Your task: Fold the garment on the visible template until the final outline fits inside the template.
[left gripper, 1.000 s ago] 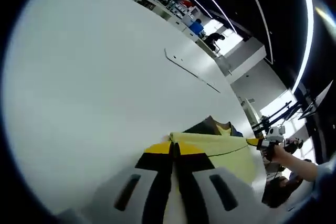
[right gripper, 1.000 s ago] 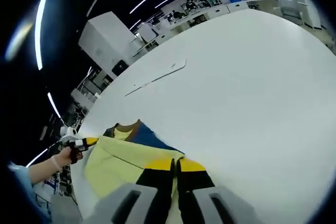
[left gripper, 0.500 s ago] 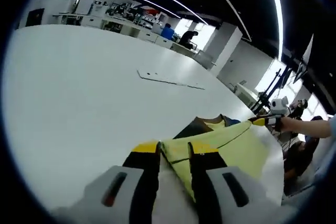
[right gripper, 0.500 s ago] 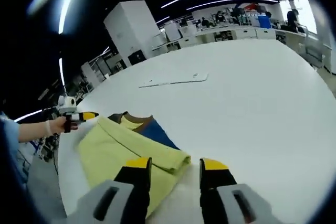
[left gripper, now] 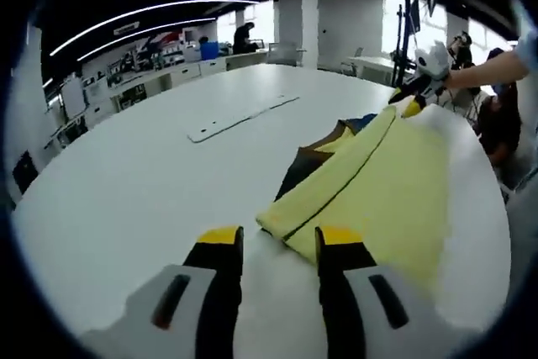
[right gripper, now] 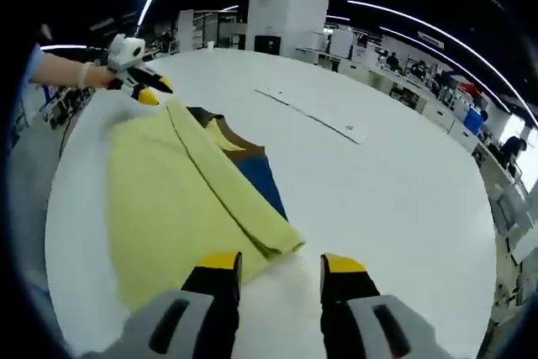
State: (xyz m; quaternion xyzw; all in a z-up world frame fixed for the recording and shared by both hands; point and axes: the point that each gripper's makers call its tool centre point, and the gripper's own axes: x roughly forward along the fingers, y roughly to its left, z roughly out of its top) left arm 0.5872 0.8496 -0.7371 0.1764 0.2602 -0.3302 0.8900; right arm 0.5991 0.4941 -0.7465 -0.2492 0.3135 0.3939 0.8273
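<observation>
**Folded yellow garment on white table, both grippers released**

Item 1. Garment [left gripper: 378, 182]: pale yellow, with brown and blue parts and a dark seam line along the fold. It is laid flat on the white table [left gripper: 126, 174], folded over itself, with the brown and blue parts seen past the upper folded edge. In the right gripper view the same garment [right gripper: 168, 199] is spread toward the near table edge, the blue panel exposed beside the yellow fold.

Item 2. Left gripper [left gripper: 273, 241]: jaws are set apart, nothing held between them; the yellow-tipped fingers are placed just short of the garment's near corner. In the right gripper view it [right gripper: 145, 90] is seen at the far corner of the garment, gripped by a person's hand [right gripper: 91, 76]; the jaw gap cannot be read from there.

Item 3. Right gripper [right gripper: 282, 265]: jaws parted, empty, positioned at the folded corner. In the left gripper view it [left gripper: 409, 102] is seen at the garment's far end.

Item 4. Flat white strip [left gripper: 239, 117]: lying on the table, well apart from the garment.
</observation>
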